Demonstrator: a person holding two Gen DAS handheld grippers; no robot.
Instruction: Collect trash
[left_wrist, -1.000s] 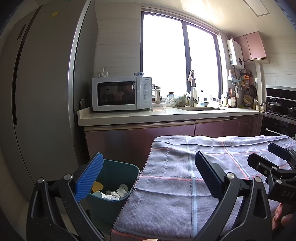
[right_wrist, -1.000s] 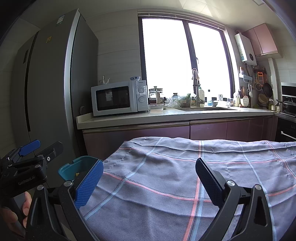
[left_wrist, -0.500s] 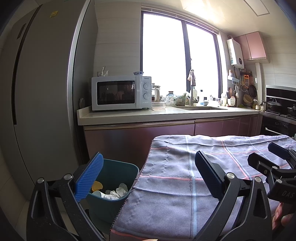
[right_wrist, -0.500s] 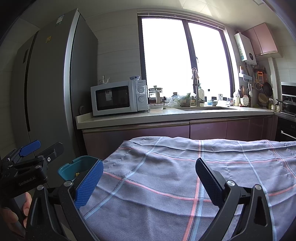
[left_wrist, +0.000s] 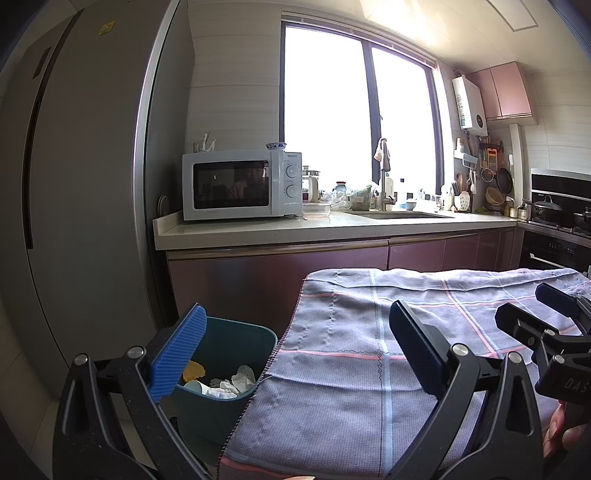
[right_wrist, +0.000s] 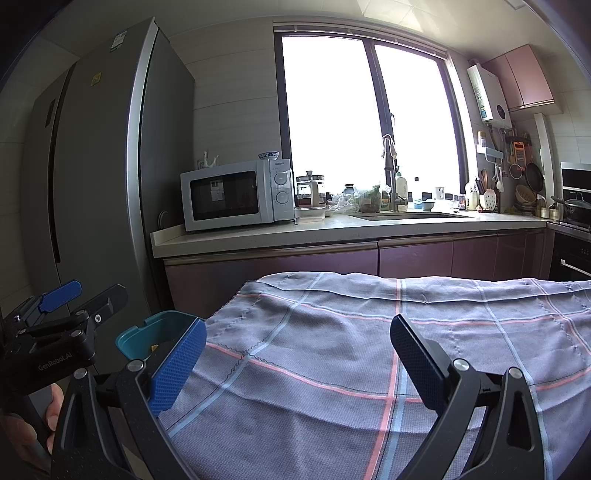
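A teal trash bin (left_wrist: 236, 354) stands on the floor at the table's left edge; it holds white crumpled paper (left_wrist: 236, 384) and a yellow scrap (left_wrist: 194, 369). Its rim also shows in the right wrist view (right_wrist: 147, 332). My left gripper (left_wrist: 295, 354) is open and empty, above the bin and the table's left edge. My right gripper (right_wrist: 295, 362) is open and empty over the grey checked tablecloth (right_wrist: 369, 332). The right gripper shows at the right of the left wrist view (left_wrist: 546, 317), and the left gripper at the left of the right wrist view (right_wrist: 70, 310).
A tall grey fridge (left_wrist: 74, 184) stands to the left. Behind the table runs a counter (left_wrist: 332, 225) with a white microwave (left_wrist: 240, 184), a sink and kitchen clutter. A stove with pots (left_wrist: 554, 214) is at the far right.
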